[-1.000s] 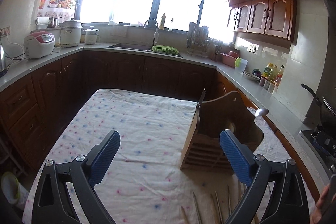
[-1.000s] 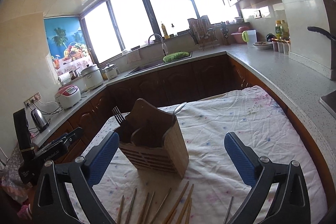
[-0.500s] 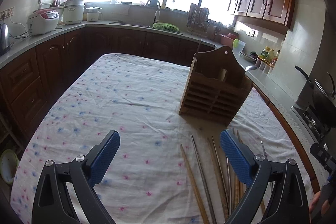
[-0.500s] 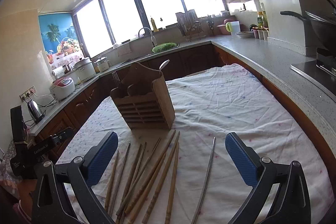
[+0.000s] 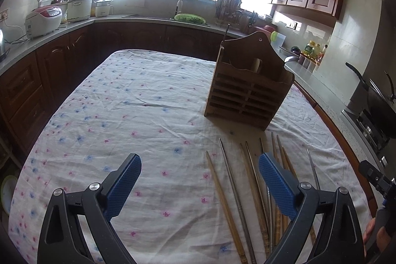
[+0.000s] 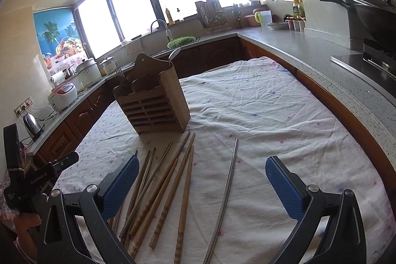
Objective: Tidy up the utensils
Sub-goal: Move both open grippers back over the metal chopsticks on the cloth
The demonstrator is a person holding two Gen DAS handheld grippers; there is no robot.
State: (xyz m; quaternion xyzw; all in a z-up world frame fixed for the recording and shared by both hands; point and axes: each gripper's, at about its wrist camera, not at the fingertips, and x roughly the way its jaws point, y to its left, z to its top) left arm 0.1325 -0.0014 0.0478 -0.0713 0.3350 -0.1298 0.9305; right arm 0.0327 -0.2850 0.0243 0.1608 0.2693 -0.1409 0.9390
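Left wrist view: the left gripper [image 5: 199, 186] hangs above the tablecloth [image 5: 128, 100] with its jaws spread wide and nothing between them. The chopsticks [image 5: 247, 187] lie in the lower right of the frame, running lengthwise from the bottom edge up toward the wooden holder [image 5: 247, 90], which stands upright right of centre. Only the leftmost sticks fall inside the gap; the rest pass under or beyond the right-hand finger, so the bundle sits off to the right of this gripper's midline.

Right wrist view: the right gripper [image 6: 201, 186] is also wide open and empty. Here the wooden chopsticks [image 6: 170, 184] fan out in the lower centre, between the two fingers, their tips aimed at the holder [image 6: 153, 100] in the middle left. A lone metal chopstick [image 6: 226, 189] lies apart from the fan to the right, yet inside the gap too. A spoon [image 6: 174, 54] and a fork [image 6: 120, 73] already stand in the holder. I judge the right gripper better placed for the next pick, closing across the sticks' long axis.
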